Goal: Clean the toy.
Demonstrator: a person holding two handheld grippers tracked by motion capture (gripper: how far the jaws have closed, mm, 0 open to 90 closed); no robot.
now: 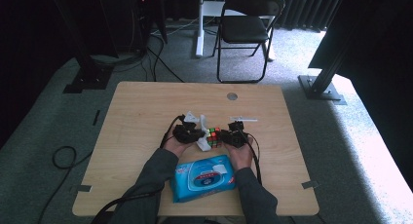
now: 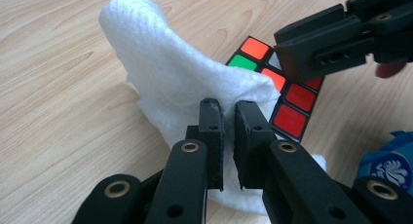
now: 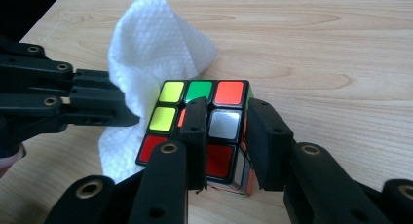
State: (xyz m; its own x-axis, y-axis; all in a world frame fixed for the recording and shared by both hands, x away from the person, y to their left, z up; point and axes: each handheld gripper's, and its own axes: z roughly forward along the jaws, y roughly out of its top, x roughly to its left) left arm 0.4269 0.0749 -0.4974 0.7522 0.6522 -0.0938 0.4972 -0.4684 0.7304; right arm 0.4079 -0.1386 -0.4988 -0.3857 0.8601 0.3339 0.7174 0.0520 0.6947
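Wipes pack lay nearest; your left tool pinched the wipe, your right tool clamped the cube, which hard wiping could twist loose.

Daylight from the right brightens the grey carpeted floor and pale wooden table while the room behind stays dark; the high view looks soft and grainy, both gripper views sharper.

Light wood desk, rounded corners, one round grey grommet near the far edge. On it: a blue wet-wipe pack at the near edge, centre; a colour cube mid-desk; a white wipe touching the cube's left side.
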